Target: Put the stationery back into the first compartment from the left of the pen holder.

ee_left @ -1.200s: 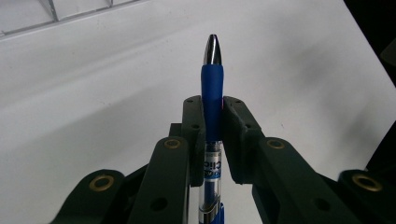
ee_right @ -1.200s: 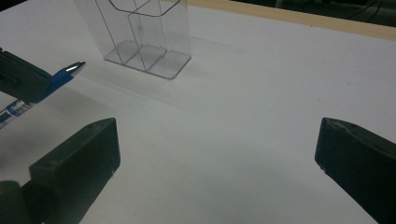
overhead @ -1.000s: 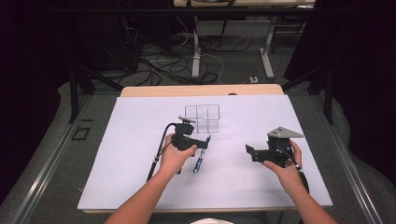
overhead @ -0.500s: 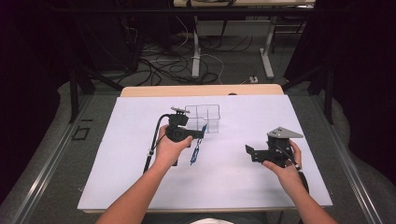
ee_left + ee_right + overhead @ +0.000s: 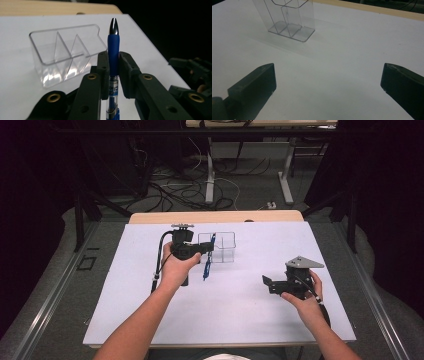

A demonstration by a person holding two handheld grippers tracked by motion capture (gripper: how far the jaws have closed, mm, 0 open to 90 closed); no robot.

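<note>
My left gripper (image 5: 206, 249) (image 5: 113, 72) is shut on a blue pen (image 5: 113, 55) (image 5: 207, 262), held upright above the table with its silver tip pointing up in the left gripper view. A clear plastic organizer (image 5: 218, 247) (image 5: 65, 57) (image 5: 288, 17) with several compartments stands just beyond the pen, near the middle back of the white table (image 5: 240, 295). My right gripper (image 5: 267, 284) (image 5: 328, 82) hovers low over the right part of the table, jaws wide open with nothing between them, facing the organizer.
The white sheet covers a wooden table whose far edge (image 5: 215, 216) shows behind the organizer. Cables and metal table legs (image 5: 210, 175) lie on the floor beyond. A black cable (image 5: 159, 265) trails from my left gripper.
My left gripper has risen and moved away from me toward the organizer, carrying the pen off the table. The right gripper has stayed in place.
</note>
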